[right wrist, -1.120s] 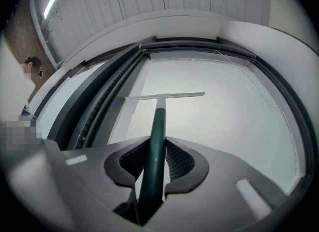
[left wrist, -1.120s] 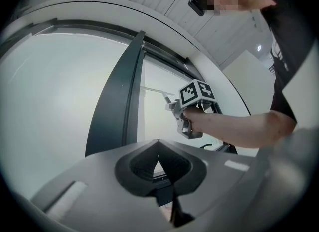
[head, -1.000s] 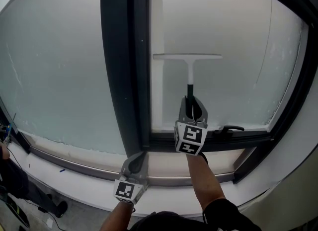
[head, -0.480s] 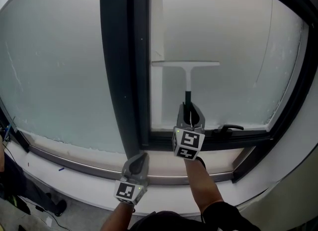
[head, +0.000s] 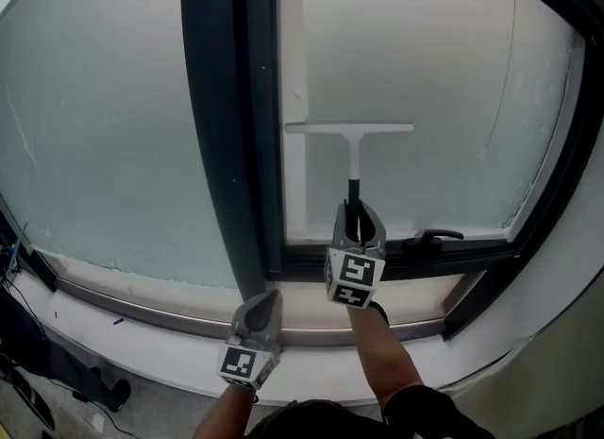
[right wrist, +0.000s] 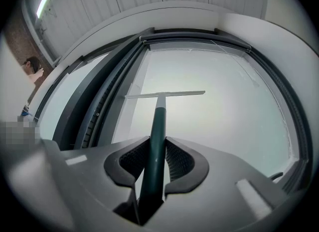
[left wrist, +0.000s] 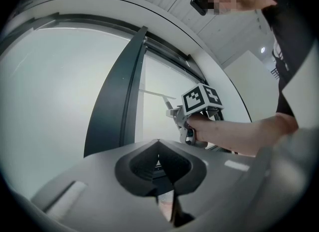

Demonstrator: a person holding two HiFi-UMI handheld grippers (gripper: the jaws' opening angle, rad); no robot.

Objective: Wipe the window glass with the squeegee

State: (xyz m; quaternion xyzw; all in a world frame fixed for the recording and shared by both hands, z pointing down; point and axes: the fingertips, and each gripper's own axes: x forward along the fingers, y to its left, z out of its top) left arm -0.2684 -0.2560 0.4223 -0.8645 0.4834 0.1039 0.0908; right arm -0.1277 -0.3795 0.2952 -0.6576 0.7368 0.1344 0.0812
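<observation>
Both aimed at window glass [head: 434,69], right gripper [head: 358,211] clamping squeegee [head: 351,140], left gripper [head: 262,297] closed, lower.

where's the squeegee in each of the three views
Head view: squeegee centre, on the right pane, above the right gripper.
Left gripper view: squeegee small, centre, right of the frame post.
Right gripper view: squeegee centre, handle in the jaws.
Shared landmark: dark frame post left of it.

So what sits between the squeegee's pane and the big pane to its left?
A dark vertical frame post, clearest in the head view; the squeegee blade ends just right of it.
</observation>
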